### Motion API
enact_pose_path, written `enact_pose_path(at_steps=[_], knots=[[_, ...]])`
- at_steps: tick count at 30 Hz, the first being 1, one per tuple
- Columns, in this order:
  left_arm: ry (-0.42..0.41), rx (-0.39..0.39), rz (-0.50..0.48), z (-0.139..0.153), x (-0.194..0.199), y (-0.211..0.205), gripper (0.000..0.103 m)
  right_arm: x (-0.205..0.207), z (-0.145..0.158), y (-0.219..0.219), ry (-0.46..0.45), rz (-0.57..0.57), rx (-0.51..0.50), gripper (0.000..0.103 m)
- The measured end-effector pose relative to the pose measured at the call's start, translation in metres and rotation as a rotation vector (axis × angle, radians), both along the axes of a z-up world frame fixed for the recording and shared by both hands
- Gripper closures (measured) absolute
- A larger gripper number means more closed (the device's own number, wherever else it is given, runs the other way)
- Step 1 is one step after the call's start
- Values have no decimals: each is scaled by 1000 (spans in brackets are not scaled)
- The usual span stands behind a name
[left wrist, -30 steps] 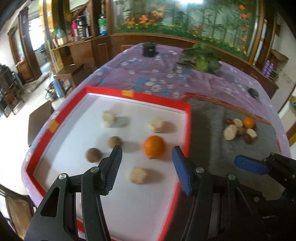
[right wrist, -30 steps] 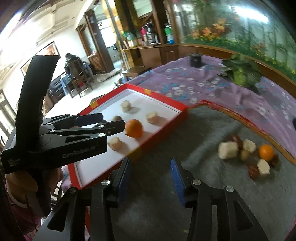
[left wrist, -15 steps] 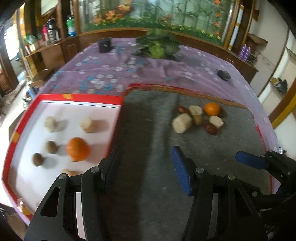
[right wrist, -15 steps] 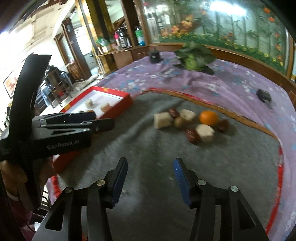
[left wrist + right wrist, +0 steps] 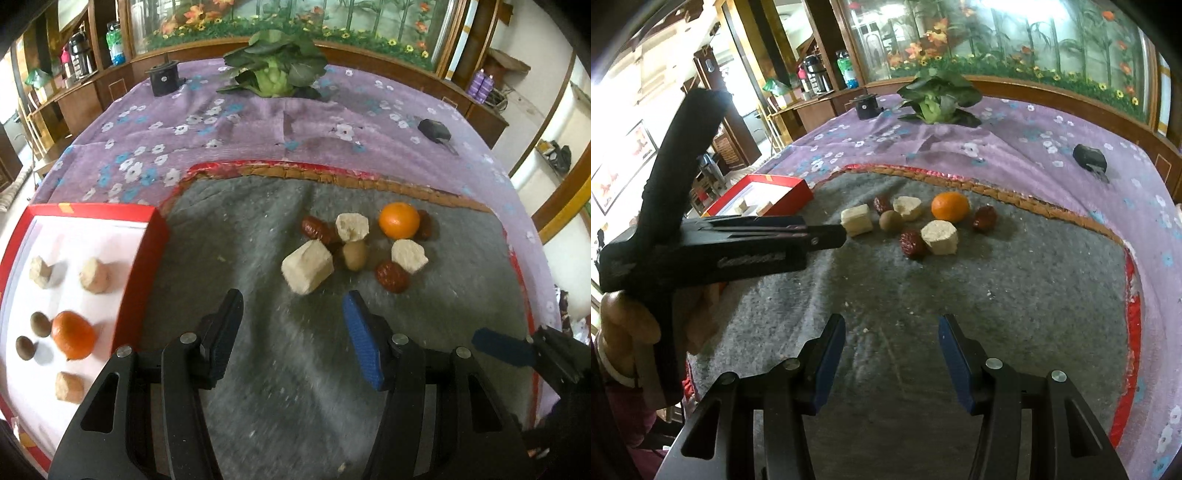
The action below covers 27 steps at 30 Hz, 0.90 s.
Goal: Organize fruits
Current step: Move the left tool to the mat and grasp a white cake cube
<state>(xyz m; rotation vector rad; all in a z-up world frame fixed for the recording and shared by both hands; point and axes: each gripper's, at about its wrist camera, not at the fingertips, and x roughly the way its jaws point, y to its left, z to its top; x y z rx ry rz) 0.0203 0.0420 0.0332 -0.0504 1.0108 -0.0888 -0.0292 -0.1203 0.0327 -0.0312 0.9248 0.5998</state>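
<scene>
I have the left tool (image 5: 291,332) hanging over the grey felt mat (image 5: 258,387) with its blue-padded jaws spread wide and nothing between them; the right tool (image 5: 892,354) sits lower on the same mat, likewise spread and empty; from the right wrist view I can see the left one side-on, its tips near the big pale block.

As I judge it, the sorting is roughly half done; the red-rimmed tray with the white floor (image 5: 144,280) at the left edge of the tabletop already carries six pieces: a round orange citrus fruit (image 5: 72,334), two small brown round fruits (image 5: 40,324) just beside it, and three pale beige chunks (image 5: 95,275) spaced apart.

What is left lies in a loose cluster on the mat ahead of both tools: a second orange citrus fruit (image 5: 399,220), a large pale beige block (image 5: 308,266) nearest the left tool, two smaller pale chunks (image 5: 408,255), one brown-green round fruit (image 5: 354,256) in the middle, and three wrinkled dark red dates (image 5: 392,276); several of these touch one another, so I expect each pick to need care not to nudge its neighbour; the large block looks the easiest first grab, being on the cluster's near edge.

A leafy green vegetable (image 5: 275,70) rests far back on the purple flowered cloth (image 5: 221,122), well apart from everything.
</scene>
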Motion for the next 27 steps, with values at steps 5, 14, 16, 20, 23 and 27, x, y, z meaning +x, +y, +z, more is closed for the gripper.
enact_pose_path(at_steps=[5, 14, 16, 20, 23, 27], knots=[[16, 30, 7, -9, 17, -12, 46, 7, -2, -12, 15, -8, 30, 52], [19, 86, 59, -16, 32, -13, 46, 14, -9, -16, 42, 1, 64, 52], [24, 97, 48, -19, 29, -13, 46, 14, -9, -16, 40, 6, 63, 52], [38, 85, 34, -17, 18, -3, 46, 13, -7, -15, 33, 13, 59, 52], [41, 72, 32, -15, 8, 6, 46, 14, -5, -14, 32, 18, 65, 52], [22, 87, 20, -12, 5, 5, 46, 16, -5, -6, 30, 35, 69, 52]])
